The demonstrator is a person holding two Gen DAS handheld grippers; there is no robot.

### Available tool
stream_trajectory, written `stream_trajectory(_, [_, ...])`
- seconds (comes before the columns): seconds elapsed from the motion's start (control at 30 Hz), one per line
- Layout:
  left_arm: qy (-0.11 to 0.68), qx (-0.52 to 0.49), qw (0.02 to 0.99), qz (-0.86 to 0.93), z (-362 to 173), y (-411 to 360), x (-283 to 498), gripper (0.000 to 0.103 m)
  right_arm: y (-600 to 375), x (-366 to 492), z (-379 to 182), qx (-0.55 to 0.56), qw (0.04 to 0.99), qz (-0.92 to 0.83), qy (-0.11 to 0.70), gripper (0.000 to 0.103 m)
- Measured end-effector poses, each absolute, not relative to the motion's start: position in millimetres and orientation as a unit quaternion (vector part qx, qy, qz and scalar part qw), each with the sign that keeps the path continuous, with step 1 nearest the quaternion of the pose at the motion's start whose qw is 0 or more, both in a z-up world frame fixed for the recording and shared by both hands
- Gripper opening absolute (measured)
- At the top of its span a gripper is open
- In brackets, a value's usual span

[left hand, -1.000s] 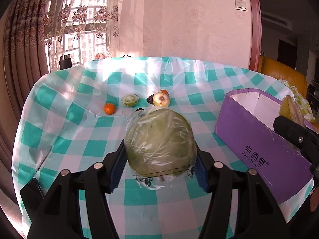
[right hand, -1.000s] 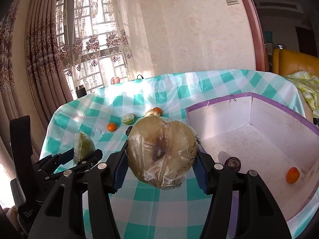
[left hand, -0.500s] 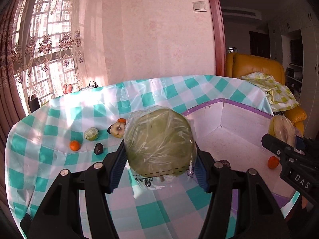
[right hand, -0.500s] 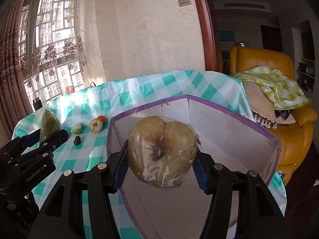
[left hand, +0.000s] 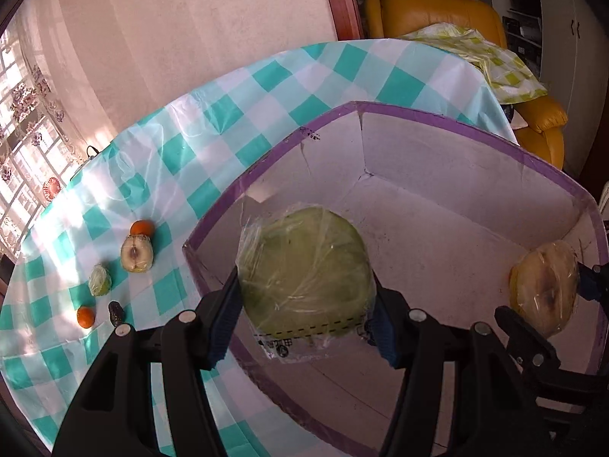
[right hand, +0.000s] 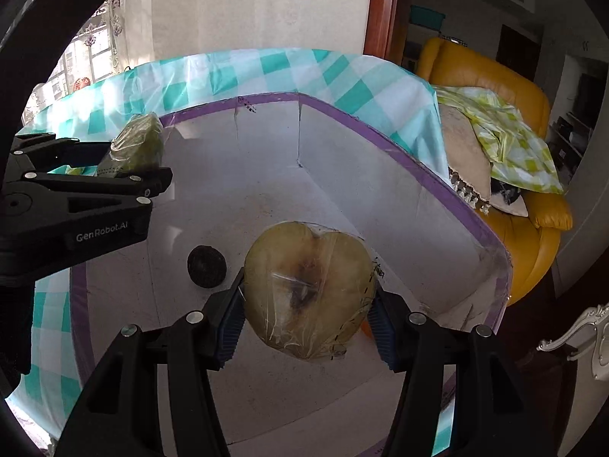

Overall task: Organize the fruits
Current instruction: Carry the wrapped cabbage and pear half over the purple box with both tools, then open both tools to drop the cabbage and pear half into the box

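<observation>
Left tongs clamping wrapped green fruit, right tongs clamping wrapped yellow half, both inside purple-rimmed box

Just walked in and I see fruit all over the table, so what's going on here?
A person is sorting fruit into a purple-rimmed box with a hand-held gripper in each hand. The left hand-held gripper clamps a plastic-wrapped green fruit half over the box; the right hand-held gripper clamps a wrapped yellowish cut half above the box floor. A dark round fruit already lies inside. Two oranges, two more cut pieces and a small dark item wait on the checked tablecloth.
</observation>
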State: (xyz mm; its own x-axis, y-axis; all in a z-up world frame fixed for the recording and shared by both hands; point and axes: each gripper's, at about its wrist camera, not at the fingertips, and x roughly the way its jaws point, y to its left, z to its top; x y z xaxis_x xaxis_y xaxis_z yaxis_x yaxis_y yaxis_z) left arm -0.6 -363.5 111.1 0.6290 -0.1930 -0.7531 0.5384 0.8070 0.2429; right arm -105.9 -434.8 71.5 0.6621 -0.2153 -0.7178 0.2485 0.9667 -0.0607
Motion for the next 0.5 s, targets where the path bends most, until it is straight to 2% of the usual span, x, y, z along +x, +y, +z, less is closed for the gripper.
stream_trajectory(0.17, [0.409,0.248,0.855,-0.202,85.0,-379.8,14.6,0.061,-428.2,-105.0,66.8,0.005,0.908,-0.106,0.405,0.057])
stream_trajectory(0.4, [0.434,0.241,0.842,-0.210,84.3,-382.2,21.3,0.062,-439.3,-104.9,67.3,0.012,0.901,-0.114,0.419,0.058])
stream_trajectory(0.43, [0.434,0.240,0.843,-0.209,84.8,-382.0,21.4,0.064,-440.5,-105.2,67.7,0.014,0.901,-0.113,0.418,0.060])
stream_trajectory(0.5, [0.420,0.241,0.851,-0.202,88.7,-381.7,18.2,0.077,-440.7,-106.7,70.1,0.014,0.904,-0.112,0.412,0.069])
